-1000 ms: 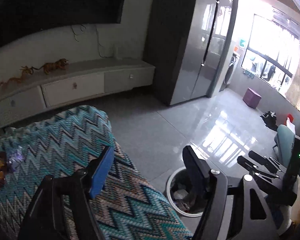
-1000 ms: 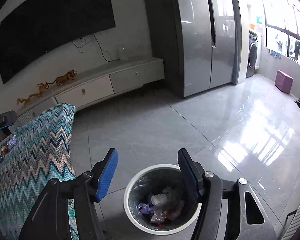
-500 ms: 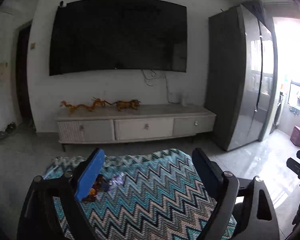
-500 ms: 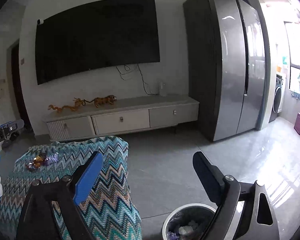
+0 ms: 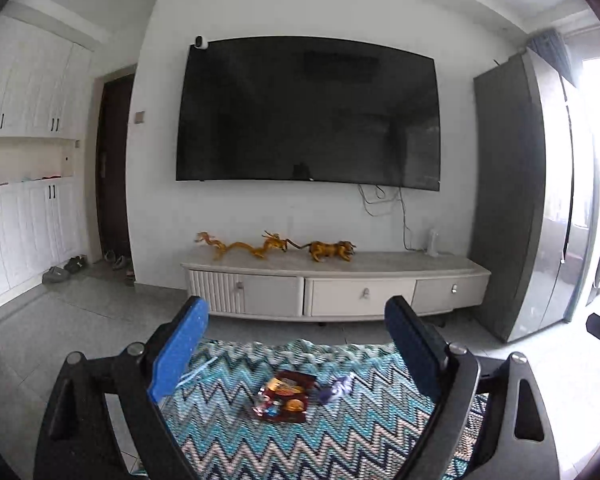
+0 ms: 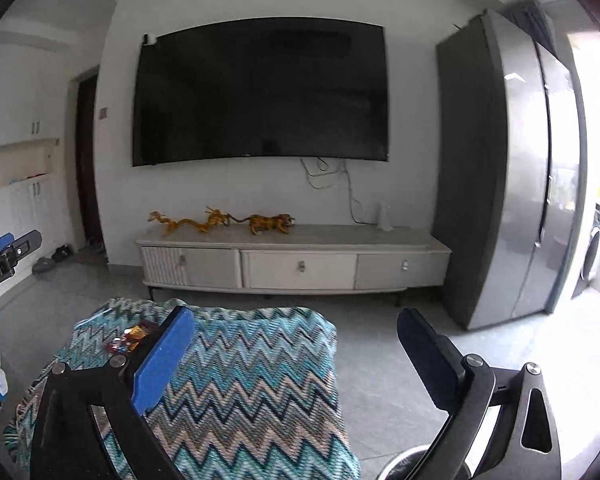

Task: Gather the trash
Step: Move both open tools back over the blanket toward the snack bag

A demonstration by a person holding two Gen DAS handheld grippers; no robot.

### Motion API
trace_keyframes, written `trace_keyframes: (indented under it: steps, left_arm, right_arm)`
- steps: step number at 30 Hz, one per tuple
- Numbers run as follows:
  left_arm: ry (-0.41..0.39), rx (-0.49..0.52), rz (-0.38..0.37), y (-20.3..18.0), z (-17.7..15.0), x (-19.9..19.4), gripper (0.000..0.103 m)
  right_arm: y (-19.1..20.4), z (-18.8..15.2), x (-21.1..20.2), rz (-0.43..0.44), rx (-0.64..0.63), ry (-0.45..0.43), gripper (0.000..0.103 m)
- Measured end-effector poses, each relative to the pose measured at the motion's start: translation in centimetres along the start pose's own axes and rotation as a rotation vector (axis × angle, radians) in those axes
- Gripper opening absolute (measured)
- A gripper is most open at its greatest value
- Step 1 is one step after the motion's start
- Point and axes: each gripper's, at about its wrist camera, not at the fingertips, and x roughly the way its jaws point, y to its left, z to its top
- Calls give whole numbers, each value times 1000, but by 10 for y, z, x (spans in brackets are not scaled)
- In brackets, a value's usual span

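Both claws are swinging up and away from the bin, which is now showing only as a rim (image 6: 412, 458) at the bottom of the right view, so the next pickup is probably starting. The left claw (image 5: 296, 348) is gaping wide and empty, framing a red wrapper (image 5: 285, 395) and a purple wrapper (image 5: 336, 387) lying just beyond it on the zigzag-covered desk (image 5: 260, 440). The right claw (image 6: 296, 356) is gaping empty too, wrappers partly hidden behind its blue finger (image 6: 162, 364). Beyond, a cabinet (image 5: 336, 286) is sitting under the television (image 5: 308, 112).

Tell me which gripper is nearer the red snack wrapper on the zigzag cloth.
Left. The left gripper is open directly over the red snack wrapper; the right gripper is open off to the wrapper's right, nearer the cloth's edge.
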Motion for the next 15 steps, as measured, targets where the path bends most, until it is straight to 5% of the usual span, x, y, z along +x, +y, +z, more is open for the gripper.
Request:
trace_keyframes:
  steps: [15]
  left_arm:
    - [112,-22,79,82,-6,66,94]
  right_arm:
    - [53,20,69,128,-48,14,103]
